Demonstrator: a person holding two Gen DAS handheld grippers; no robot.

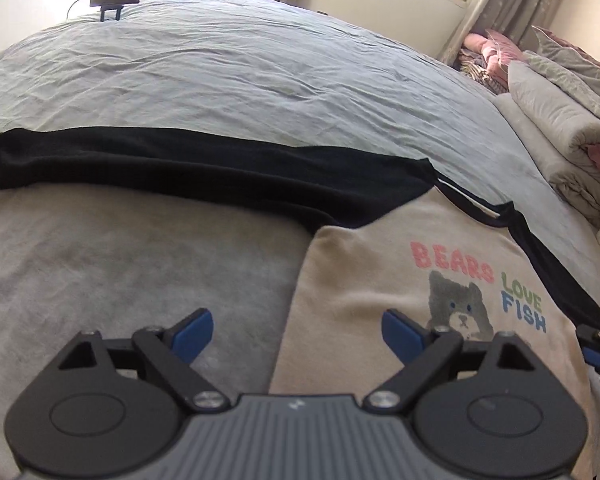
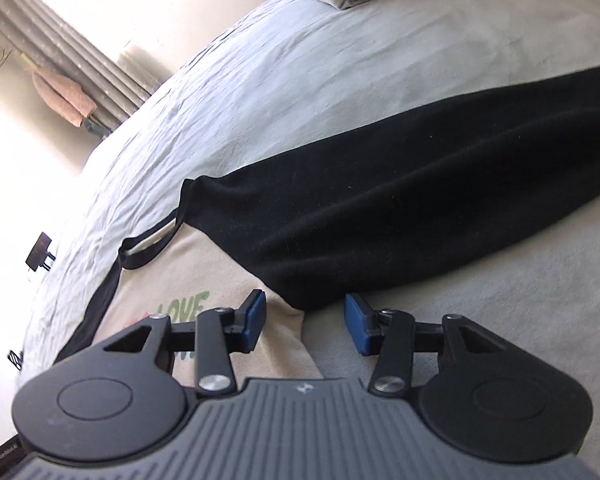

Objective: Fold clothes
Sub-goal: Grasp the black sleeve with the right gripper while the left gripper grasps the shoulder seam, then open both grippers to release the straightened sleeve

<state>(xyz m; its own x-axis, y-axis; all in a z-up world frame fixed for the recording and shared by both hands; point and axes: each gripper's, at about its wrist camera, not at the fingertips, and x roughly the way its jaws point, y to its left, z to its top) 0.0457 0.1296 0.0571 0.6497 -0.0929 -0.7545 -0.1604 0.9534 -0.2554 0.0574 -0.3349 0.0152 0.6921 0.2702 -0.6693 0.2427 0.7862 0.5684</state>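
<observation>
Bed (image 1: 240, 64) with pale sheet | beige bear sweatshirt (image 1: 380, 264) with black sleeve (image 1: 180, 168) lies flat just beyond both grippers | left hand-held gripper (image 1: 298, 334) wide, empty | right hand-held gripper (image 2: 305, 322) parted, empty, over sleeve tip.

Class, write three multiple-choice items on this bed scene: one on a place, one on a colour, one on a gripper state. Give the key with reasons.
1. The black sleeve lies where?
A. Stretched across the bed
B. On the folded blankets
C. Hanging on the curtain

2. What colour is the word FISH on the beige shirt?
A. Pink
B. Blue
C. Black

3. The left gripper is:
A. Shut on the shirt
B. Open
C. Out of view

Key: A, it crosses the grey bedcover; B, the letters are blue; B, its fingers stand apart, holding nothing.
</observation>
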